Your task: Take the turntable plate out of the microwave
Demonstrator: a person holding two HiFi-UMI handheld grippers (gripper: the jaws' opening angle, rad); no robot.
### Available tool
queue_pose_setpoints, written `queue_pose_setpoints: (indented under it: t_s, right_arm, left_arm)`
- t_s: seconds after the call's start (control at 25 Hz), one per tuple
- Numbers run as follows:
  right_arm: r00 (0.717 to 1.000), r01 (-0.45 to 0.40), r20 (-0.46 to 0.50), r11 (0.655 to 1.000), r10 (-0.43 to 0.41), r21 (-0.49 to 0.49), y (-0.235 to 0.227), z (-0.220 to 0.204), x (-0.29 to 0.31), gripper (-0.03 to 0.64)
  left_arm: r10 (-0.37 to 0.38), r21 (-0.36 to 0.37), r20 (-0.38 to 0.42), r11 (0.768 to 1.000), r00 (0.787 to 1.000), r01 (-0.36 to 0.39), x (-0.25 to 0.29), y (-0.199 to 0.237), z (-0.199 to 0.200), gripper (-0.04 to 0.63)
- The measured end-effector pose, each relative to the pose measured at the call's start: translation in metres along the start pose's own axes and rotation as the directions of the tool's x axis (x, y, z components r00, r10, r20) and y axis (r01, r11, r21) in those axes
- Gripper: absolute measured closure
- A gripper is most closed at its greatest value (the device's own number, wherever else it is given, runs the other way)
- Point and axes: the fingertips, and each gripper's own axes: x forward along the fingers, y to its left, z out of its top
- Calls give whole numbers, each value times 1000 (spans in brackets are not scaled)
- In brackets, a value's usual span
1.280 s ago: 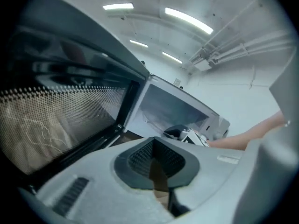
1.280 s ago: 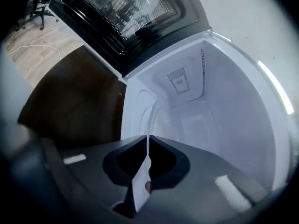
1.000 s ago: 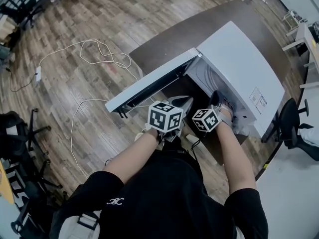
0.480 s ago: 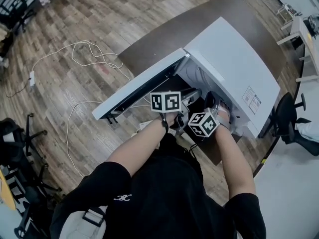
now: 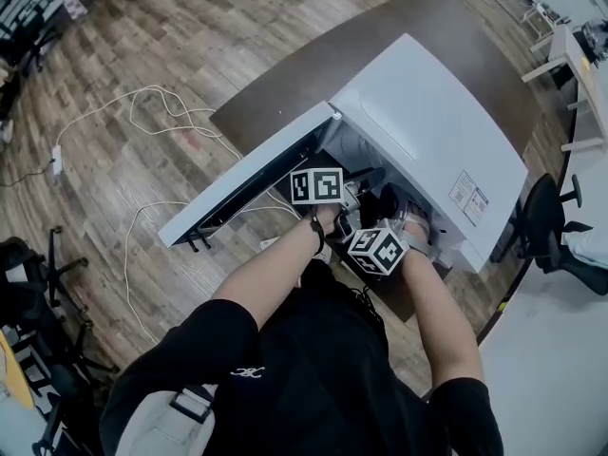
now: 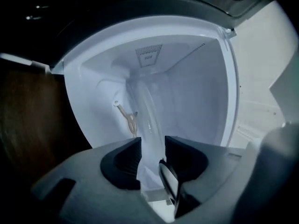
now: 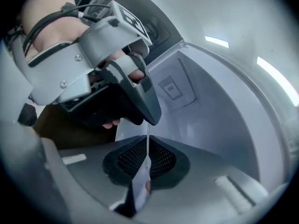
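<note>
The white microwave point(image 5: 427, 122) stands with its door point(image 5: 247, 183) swung out to the left. In the left gripper view the clear glass turntable plate point(image 6: 145, 111) stands tilted inside the lit cavity. Its rim runs down between the jaws of my left gripper point(image 6: 153, 153). Those jaws have just been opening and now stand apart around the glass. My right gripper point(image 7: 147, 157) is shut on the plate's thin edge point(image 7: 148, 141), with its mesh pads pressed on it. The left gripper point(image 7: 148, 113) shows just above that grip. From the head, both grippers point(image 5: 353, 193) point(image 5: 394, 202) reach into the cavity mouth.
A beige turntable hub point(image 6: 127, 119) sits on the cavity floor. The microwave rests on a dark brown table point(image 5: 285, 74). A white cable point(image 5: 161, 112) loops over the wooden floor on the left. An office chair point(image 5: 546, 226) stands at the right.
My left gripper moved from in front of the door into the cavity mouth beside the right one, and its marker cube rolled. The right gripper has stayed at the plate.
</note>
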Motion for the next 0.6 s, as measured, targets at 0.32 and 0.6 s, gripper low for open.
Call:
queue_pose_setpoints:
  t_s: [0.32,0.6]
  right_arm:
    - [1000,-21,14,1000,21,-15,4,-2,2,592]
    - [1000,-25,15,999,25,-32,10,-4,4,592]
  left_arm:
    - [-62,-75,-1,995,998,62,18,-4,5,510]
    - [-101,-214,31,971,994,106,19,4,3,528]
